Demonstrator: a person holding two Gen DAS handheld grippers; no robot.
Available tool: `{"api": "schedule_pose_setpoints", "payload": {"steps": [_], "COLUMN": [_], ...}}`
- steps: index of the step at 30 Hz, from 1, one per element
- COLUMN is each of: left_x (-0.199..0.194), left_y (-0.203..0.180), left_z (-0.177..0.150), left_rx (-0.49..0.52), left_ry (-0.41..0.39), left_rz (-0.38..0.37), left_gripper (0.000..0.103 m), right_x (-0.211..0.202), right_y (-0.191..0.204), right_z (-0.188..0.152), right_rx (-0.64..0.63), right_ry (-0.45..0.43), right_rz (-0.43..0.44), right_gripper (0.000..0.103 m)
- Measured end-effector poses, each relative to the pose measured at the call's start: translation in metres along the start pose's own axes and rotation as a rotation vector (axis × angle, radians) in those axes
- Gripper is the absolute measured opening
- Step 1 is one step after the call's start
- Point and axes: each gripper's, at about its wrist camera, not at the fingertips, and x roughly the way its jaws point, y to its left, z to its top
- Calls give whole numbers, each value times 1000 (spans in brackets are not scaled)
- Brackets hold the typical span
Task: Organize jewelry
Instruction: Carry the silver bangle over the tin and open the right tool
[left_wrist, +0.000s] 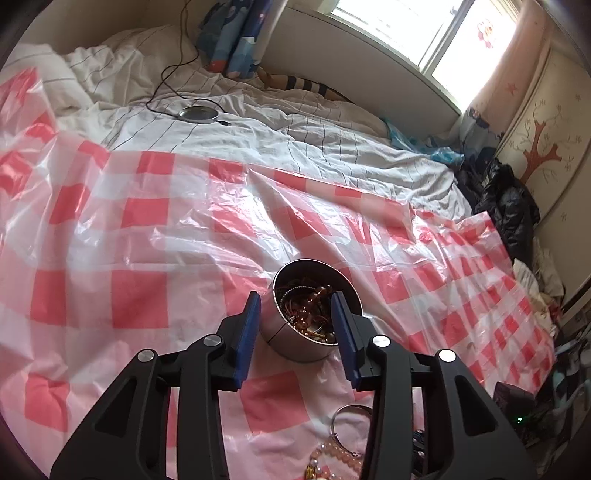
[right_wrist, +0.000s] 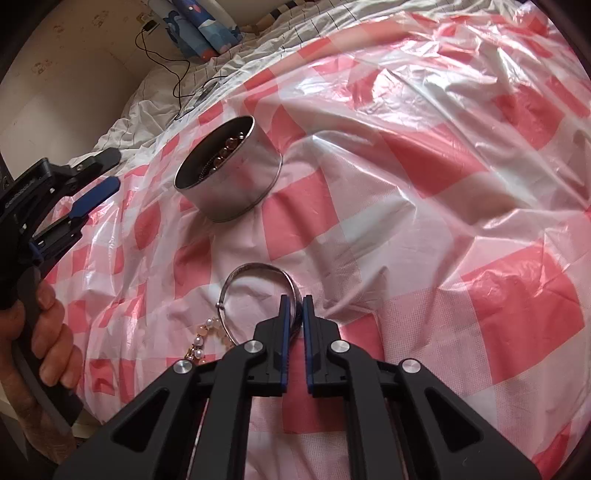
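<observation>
A round metal tin (left_wrist: 314, 332) (right_wrist: 236, 173) holding brown beads and cords stands open on the red-and-white checked plastic sheet (left_wrist: 147, 229). My left gripper (left_wrist: 295, 295) (right_wrist: 116, 169) is open just short of the tin, its blue pads (left_wrist: 251, 325) apart and nothing between them. My right gripper (right_wrist: 295, 299) is shut on the rim of a thin silver bangle (right_wrist: 255, 271) (left_wrist: 351, 410) that lies on the sheet. A pearl and pink bead bracelet (right_wrist: 201, 341) (left_wrist: 340, 458) lies beside the bangle, touching it.
A person's hand (right_wrist: 44, 332) grips the left tool's handle. Behind the sheet is a rumpled striped white duvet (left_wrist: 295, 144) with a round silver disc on a black cable (left_wrist: 197, 113). A blue pillow (left_wrist: 236, 40) leans at the wall. Dark clothes (left_wrist: 509, 206) are piled at the right.
</observation>
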Motion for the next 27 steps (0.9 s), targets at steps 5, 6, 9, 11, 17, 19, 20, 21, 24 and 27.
{"api": "schedule_pose_setpoints", "payload": {"steps": [5, 6, 9, 11, 17, 19, 20, 21, 24, 27], "left_x": [-19, -21, -27, -29, -26, -24, -23, -22, -17, -16], "left_y": [15, 18, 28, 34, 46, 43, 41, 39, 35, 35], "left_z": [0, 1, 2, 4, 7, 7, 8, 8, 8, 8], "left_rx": [-25, -30, -47, -58, -98, -91, -86, -80, -63, -58], "left_ry": [-23, -26, -32, -34, -20, -16, -15, -13, -2, 8], "left_rz": [-9, -8, -1, 5, -3, -4, -5, -5, -1, 5], "left_gripper": [42, 42, 44, 45, 47, 48, 50, 50, 53, 54], "right_x": [-22, -29, -43, -48, -37, -26, -19, -11, 18, 17], "right_y": [-1, -3, 1, 3, 28, 43, 50, 57, 69, 62], "right_z": [-1, -1, 3, 10, 54, 71, 78, 85, 100, 91], "right_rx": [9, 14, 19, 23, -19, -45, -57, -71, -86, -59], "right_ry": [-98, -128, -193, -223, -241, -242, -239, -233, -184, -225], "right_rz": [54, 83, 132, 162, 168, 146, 132, 116, 68, 73], "right_gripper": [6, 6, 6, 6, 6, 6, 6, 6, 9, 33]}}
